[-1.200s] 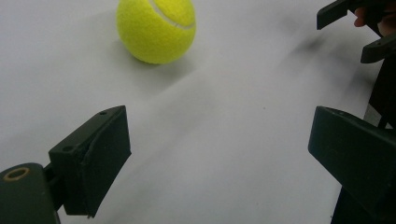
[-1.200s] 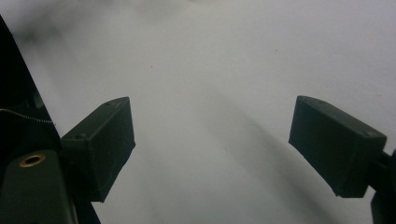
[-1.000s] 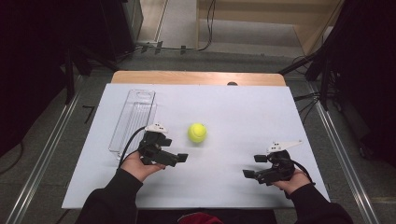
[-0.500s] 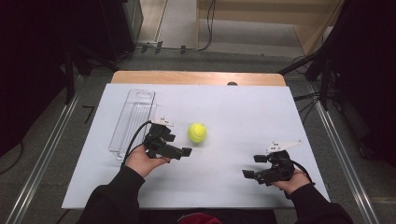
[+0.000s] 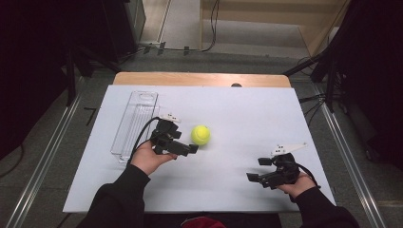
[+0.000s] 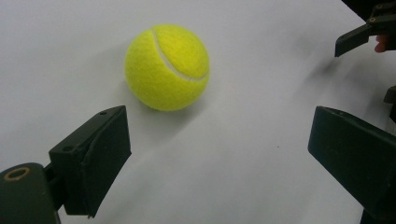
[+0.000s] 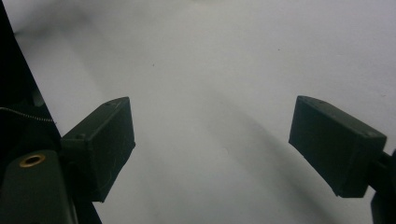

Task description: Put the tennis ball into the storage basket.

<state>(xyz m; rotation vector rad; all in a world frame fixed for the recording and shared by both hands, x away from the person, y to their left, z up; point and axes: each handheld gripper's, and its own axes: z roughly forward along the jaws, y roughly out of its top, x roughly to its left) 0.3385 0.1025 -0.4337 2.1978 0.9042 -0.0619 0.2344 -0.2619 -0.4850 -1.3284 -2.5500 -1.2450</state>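
Tennis ball (image 5: 200,135) is yellow-green with a pale curved seam. Both grippers are black, the desk (image 5: 247,114) white. Tray (image 5: 134,121) near the left edge is clear.

The left gripper (image 5: 187,142) hides part of the clear tray (image 5: 135,121).

Lab recording bay, black curtains (image 5: 28,71), floor rails (image 5: 38,166), white-topped table (image 5: 247,118)

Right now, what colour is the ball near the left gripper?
Yellow-green tennis ball with a white curved seam, clearest in the left gripper view.
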